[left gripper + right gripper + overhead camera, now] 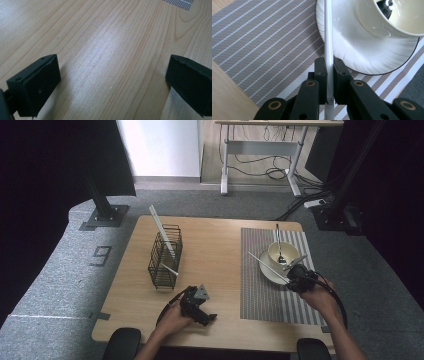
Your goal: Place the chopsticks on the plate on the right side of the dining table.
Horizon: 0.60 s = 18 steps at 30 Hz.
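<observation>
White slender plastic chopstick point(328, 37) clamped in right gripper point(330, 65), beside round white saucer point(352, 50). Left gripper point(110, 75) wide apart, holding nothing, over pale wooden table point(105, 37).

Slim white chopstick point(328, 37), perhaps plastic, slanting over white plate's point(362, 57) left rim.

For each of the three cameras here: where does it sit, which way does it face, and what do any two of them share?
High view: above the person's side, looking forward and down on the table; both forearms and grippers show.
Left gripper view: rides the left gripper, facing bare wood between open jaws.
Right gripper view: rides the right gripper, looking along jaws shut on a white chopstick beside the plate and bowl.
Shared: the high and right gripper views both show chopstick, plate, bowl and striped mat.
</observation>
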Each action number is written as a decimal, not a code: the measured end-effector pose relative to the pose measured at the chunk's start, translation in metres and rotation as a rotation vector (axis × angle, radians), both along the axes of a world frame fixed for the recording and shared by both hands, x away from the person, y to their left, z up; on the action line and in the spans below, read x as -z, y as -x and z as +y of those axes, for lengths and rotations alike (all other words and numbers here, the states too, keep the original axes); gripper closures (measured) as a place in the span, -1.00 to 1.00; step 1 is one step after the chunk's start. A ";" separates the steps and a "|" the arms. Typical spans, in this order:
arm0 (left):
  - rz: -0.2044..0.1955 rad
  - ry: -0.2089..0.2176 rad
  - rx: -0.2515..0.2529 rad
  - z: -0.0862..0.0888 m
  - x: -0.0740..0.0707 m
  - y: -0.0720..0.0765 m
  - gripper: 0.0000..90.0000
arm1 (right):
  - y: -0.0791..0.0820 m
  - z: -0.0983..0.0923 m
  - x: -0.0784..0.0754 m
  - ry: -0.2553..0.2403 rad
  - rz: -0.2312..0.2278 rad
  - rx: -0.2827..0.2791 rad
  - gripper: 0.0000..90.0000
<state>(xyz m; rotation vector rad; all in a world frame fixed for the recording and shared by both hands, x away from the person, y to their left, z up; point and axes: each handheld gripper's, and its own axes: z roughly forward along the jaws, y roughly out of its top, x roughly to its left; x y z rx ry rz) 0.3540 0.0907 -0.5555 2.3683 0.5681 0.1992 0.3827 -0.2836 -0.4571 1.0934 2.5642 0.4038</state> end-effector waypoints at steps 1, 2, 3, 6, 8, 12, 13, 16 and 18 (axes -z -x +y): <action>0.000 0.000 0.000 0.000 0.000 0.000 -1.00 | -0.002 -0.001 0.001 0.004 0.001 -0.001 0.84; 0.000 0.000 0.000 0.000 0.000 0.000 -1.00 | -0.004 -0.002 0.003 0.007 0.006 0.003 0.84; 0.000 -0.001 0.000 0.000 0.000 0.000 -1.00 | -0.007 -0.003 0.004 0.013 0.008 0.003 0.84; 0.001 -0.001 0.000 0.000 0.000 0.000 -1.00 | -0.013 -0.004 0.008 0.028 0.020 0.008 0.84; 0.000 -0.001 0.000 0.000 0.000 0.000 -1.00 | -0.017 -0.005 0.011 0.035 0.023 0.012 0.84; 0.000 -0.001 0.000 0.000 0.000 0.000 -1.00 | -0.024 -0.007 0.016 0.040 0.034 0.020 0.84; 0.000 0.000 0.000 0.000 0.000 0.000 -1.00 | -0.025 -0.008 0.017 0.042 0.036 0.025 0.84; 0.000 -0.001 0.001 0.000 0.000 0.000 -1.00 | -0.030 -0.011 0.022 0.053 0.043 0.026 0.84; 0.001 -0.001 0.001 0.000 0.000 0.000 -1.00 | -0.033 -0.012 0.024 0.051 0.049 0.039 0.84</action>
